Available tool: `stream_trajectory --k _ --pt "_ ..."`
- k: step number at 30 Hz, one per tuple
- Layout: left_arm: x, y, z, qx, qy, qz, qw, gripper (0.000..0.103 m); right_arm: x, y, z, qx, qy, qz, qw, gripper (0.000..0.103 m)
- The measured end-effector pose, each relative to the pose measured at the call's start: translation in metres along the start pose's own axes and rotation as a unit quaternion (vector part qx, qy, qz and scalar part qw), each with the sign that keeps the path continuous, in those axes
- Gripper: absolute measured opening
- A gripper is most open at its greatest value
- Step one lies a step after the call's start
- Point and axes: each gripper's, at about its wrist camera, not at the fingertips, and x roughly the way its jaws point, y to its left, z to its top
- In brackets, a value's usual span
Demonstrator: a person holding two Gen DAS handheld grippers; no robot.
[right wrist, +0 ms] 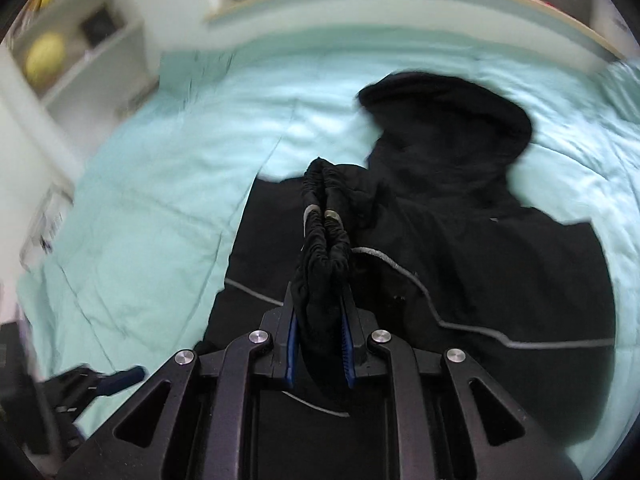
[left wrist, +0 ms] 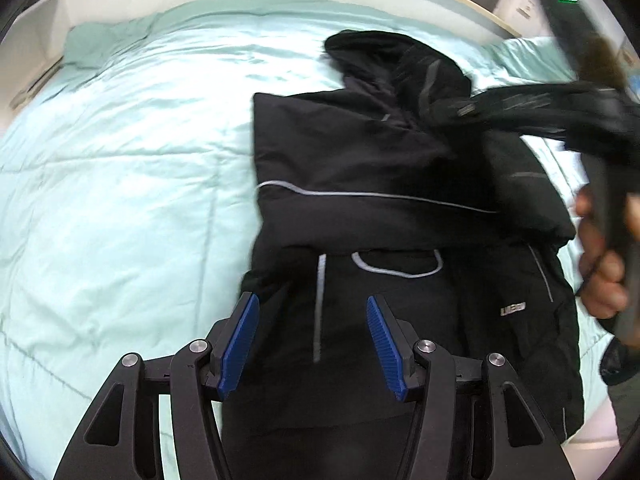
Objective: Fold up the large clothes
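Folding the sleeve cuff [right wrist: 324, 236] across the black jacket [left wrist: 360, 160].
Cuff is being pinched tight in the right gripper [right wrist: 320, 344]; the left gripper [left wrist: 312, 340] is hovering wide open, empty, and the sleeve is best being laid flat ahead.

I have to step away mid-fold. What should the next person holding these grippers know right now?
Left gripper: open, empty, hovering over the lower part of the black jacket.
Right gripper: shut on the elastic sleeve cuff, held up above the jacket body.
The jacket lies on the light green bedspread, hood toward the headboard. One side already looks folded across the body.
Left to do: lay the held sleeve across the body, then probably fold in the hood and bring the hem up.
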Motion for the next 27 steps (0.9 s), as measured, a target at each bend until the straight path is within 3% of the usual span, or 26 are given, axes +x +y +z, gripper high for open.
stream_trajectory --k 1,4,5,9,12,17,20,24,27 --pt "0.000 0.006 -0.003 -0.004 0.002 0.003 1.0000 0.058 0.017 0.005 0.001 -0.007 0.017 -0.009 1.000 0.023" --pt "-0.002 0.017 -0.010 -0.013 0.009 0.011 0.9998 0.058 0.084 0.013 -0.007 -0.011 0.084 -0.027 0.996 0.056" --pt "-0.002 0.019 -0.013 -0.015 0.010 0.012 0.9998 0.058 0.094 0.012 -0.010 -0.004 0.094 -0.022 0.995 0.058" --pt "-0.003 0.024 -0.018 -0.020 0.013 0.015 0.9996 0.058 0.097 -0.001 -0.017 0.021 0.100 0.013 0.995 0.059" --pt "0.000 0.021 -0.012 -0.029 0.012 0.008 0.9995 0.058 0.058 -0.023 -0.021 0.036 0.079 0.049 0.995 0.059" --pt "0.008 0.007 0.024 -0.047 -0.009 -0.034 0.9983 0.058 -0.006 -0.087 -0.036 0.064 0.033 0.007 0.997 0.061" --pt "0.025 -0.002 0.052 -0.056 -0.014 -0.064 0.9963 0.058 -0.031 -0.136 -0.049 0.087 0.022 -0.040 0.995 0.061" --pt "0.069 -0.009 0.092 -0.065 0.022 -0.105 0.9921 0.058 -0.040 -0.199 -0.065 0.142 0.032 -0.056 0.988 0.062" --pt "0.103 -0.014 0.106 -0.063 0.051 -0.112 0.9904 0.058 -0.039 -0.226 -0.073 0.153 0.033 -0.073 0.985 0.062"
